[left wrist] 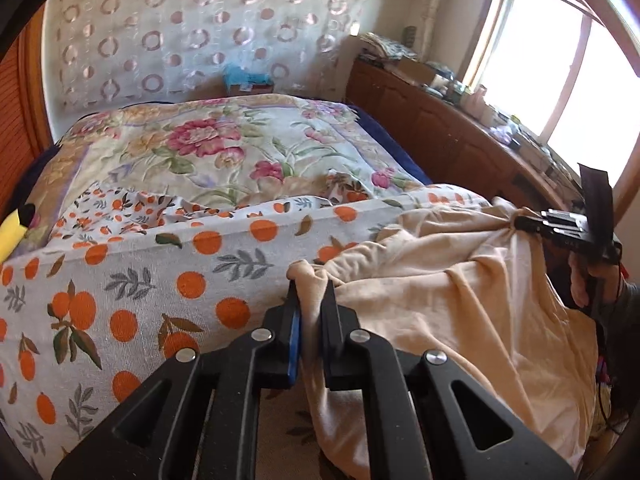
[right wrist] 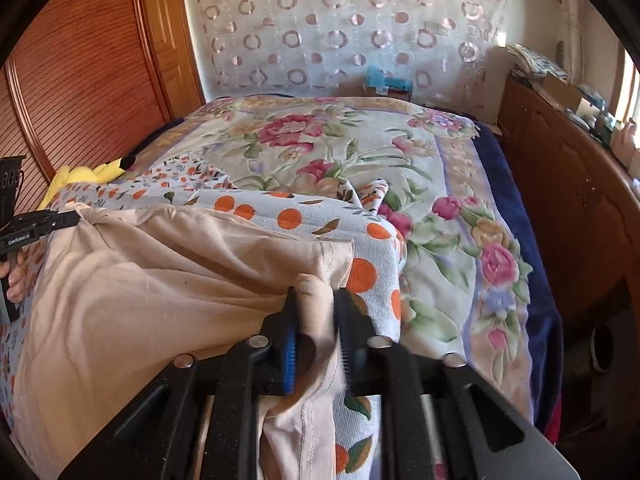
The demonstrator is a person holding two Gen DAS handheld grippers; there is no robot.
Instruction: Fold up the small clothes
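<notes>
Garment: peach-coloured cloth (left wrist: 460, 300) draped over the near edge of the bed (left wrist: 224, 160), hanging down its front side, stretched between the two grippers.
Left gripper: left gripper (left wrist: 312, 284) at the near edge of the bed; its fingers (left wrist: 292, 320) pinch a bunched corner of the cloth, standing close together.
Right gripper: right gripper (right wrist: 316, 292) toward the near right corner of the bed; a fold of the cloth sits between its fingers (right wrist: 290, 320), which stand slightly apart; whether the pads press on it cannot be told.
Underlay: orange-print sheet (left wrist: 132, 280) under the cloth, covering the near edge.
Bed cover: floral quilt (right wrist: 340, 140) over the far part.
Near left corner: yellow plush toy (right wrist: 88, 174) beside the wooden wardrobe (right wrist: 88, 68).
</notes>
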